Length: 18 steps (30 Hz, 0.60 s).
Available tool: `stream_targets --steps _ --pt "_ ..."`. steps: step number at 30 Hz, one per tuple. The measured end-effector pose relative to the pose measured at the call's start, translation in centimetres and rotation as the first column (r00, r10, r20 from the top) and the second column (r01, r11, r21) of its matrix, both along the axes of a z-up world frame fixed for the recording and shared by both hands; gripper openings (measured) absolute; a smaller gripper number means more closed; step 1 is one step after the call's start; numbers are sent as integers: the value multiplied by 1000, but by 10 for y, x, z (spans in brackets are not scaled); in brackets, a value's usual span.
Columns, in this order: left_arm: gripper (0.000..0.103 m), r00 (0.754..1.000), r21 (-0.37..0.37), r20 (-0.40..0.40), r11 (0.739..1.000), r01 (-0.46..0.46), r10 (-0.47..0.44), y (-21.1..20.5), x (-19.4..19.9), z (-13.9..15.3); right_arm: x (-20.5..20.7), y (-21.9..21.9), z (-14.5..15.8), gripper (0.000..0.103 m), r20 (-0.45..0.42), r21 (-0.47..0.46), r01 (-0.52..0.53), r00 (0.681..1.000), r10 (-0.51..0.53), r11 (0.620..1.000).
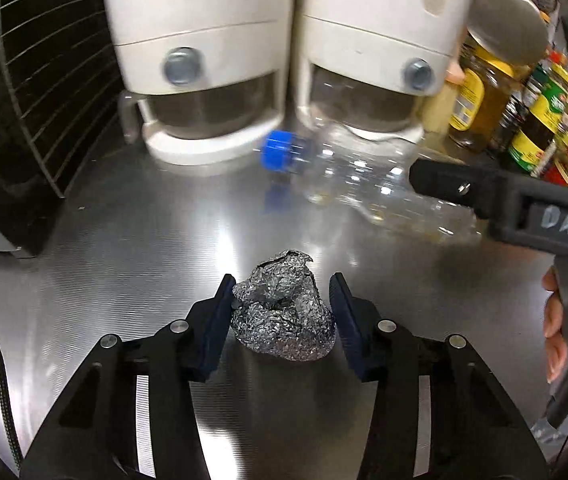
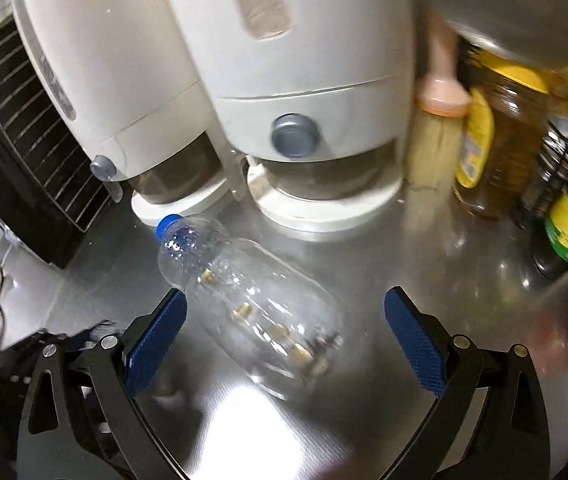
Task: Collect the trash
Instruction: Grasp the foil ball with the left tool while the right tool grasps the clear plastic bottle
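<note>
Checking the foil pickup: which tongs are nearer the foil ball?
Left. The left tongs straddle the foil ball, open. The right tongs are open around the bottle, farther back.

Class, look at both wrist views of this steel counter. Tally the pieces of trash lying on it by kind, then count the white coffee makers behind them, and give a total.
Crumpled foil ball: 1
Clear plastic bottle with blue cap: 1
White coffee makers, left one and right one: 2
Total: 4
</note>
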State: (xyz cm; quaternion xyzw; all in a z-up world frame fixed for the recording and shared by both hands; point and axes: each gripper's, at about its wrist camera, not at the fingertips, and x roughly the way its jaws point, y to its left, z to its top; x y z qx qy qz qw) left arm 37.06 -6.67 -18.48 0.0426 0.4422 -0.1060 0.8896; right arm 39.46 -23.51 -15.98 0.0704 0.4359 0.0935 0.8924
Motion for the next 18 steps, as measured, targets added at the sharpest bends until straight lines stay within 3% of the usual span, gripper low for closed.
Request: stream_targets --steps 11,13,14,15,18 --pt "46 999 -24 -17 998 -52 52 28 8 5 6 43 -16 98 -50 -9 -142 989 142 990" --pt "46 998 -26 -23 998 -58 58 31 7 5 7 48 -19 94 -58 -12 -151 987 150 988" --pt "46 998 -26 -25 998 -62 61 33 6 5 8 51 -21 88 -64 -11 -153 986 152 988" --pt "46 998 -25 -25 998 -66 65 35 5 5 9 52 -22 75 -68 -8 -154 986 153 988" --pt "46 997 -26 -28 997 -76 75 39 3 5 10 56 -25 68 -85 -1 -155 984 154 988"
